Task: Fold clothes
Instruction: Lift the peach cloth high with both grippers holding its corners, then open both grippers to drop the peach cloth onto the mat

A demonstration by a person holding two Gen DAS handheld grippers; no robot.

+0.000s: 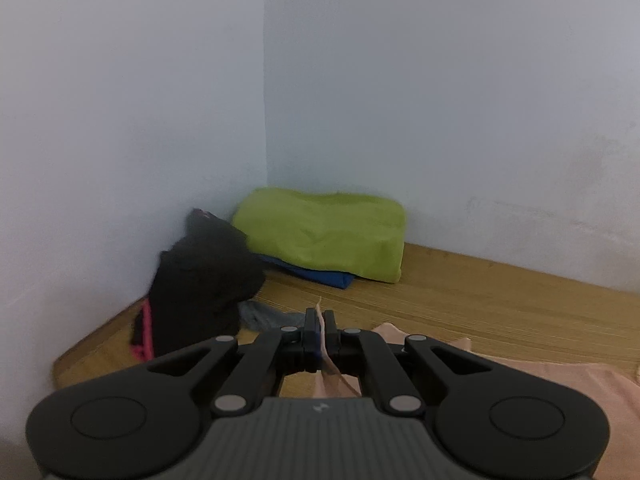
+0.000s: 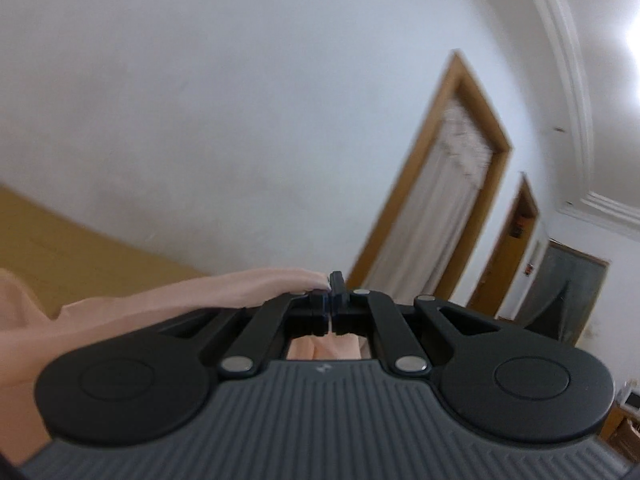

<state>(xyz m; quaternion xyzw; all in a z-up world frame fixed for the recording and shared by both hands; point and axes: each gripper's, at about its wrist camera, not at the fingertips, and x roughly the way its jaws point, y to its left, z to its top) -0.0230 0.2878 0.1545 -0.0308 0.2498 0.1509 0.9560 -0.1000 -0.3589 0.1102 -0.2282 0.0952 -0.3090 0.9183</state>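
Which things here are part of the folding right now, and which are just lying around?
In use:
- peach garment
- left tool, shut on it
- right tool, shut on it

Lying about:
- green bundle
- blue cloth
- black garment
- grey cloth

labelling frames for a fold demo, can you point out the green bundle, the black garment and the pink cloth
green bundle [image 1: 320,236], left wrist view, middle of its front face
black garment [image 1: 204,280], left wrist view, centre of the heap by the wall
pink cloth [image 2: 224,292], right wrist view, stretched fold left of the tongs

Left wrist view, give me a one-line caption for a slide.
Left gripper shut on peach cloth above a wooden table; green, blue and black clothes in the corner.
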